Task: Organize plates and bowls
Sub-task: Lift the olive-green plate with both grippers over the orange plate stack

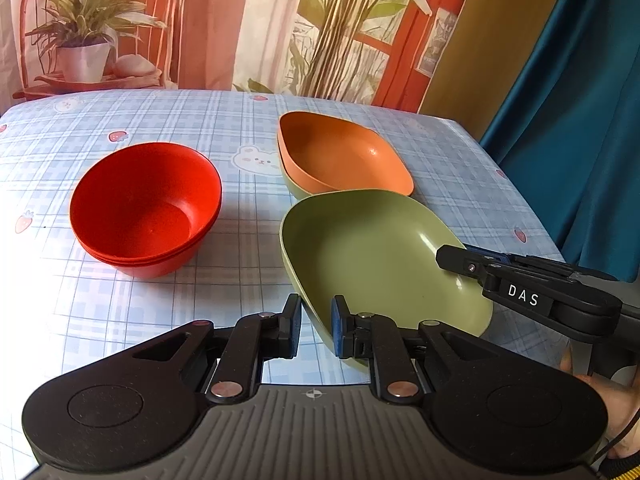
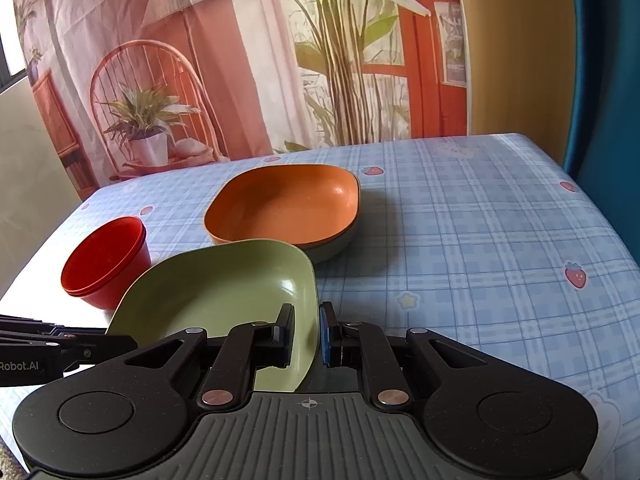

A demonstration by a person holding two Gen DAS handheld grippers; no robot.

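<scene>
A green square plate [image 1: 380, 256] is held tilted above the table, near me; it also shows in the right wrist view [image 2: 224, 292]. My right gripper [image 2: 306, 334] is shut on its right rim and shows in the left wrist view [image 1: 460, 260]. My left gripper [image 1: 316, 326] straddles the plate's near-left rim, with a gap between pads and rim. An orange square plate [image 1: 340, 152] sits stacked on another green plate [image 1: 292, 188] behind. Stacked red bowls [image 1: 144, 208] stand at left, also seen in the right wrist view [image 2: 104, 264].
The table has a blue plaid cloth [image 1: 120, 120] with strawberry and bunny prints. Its right edge [image 1: 520, 184] drops off beside a teal curtain [image 1: 580, 120]. A printed backdrop with plants [image 1: 280, 20] hangs behind the far edge.
</scene>
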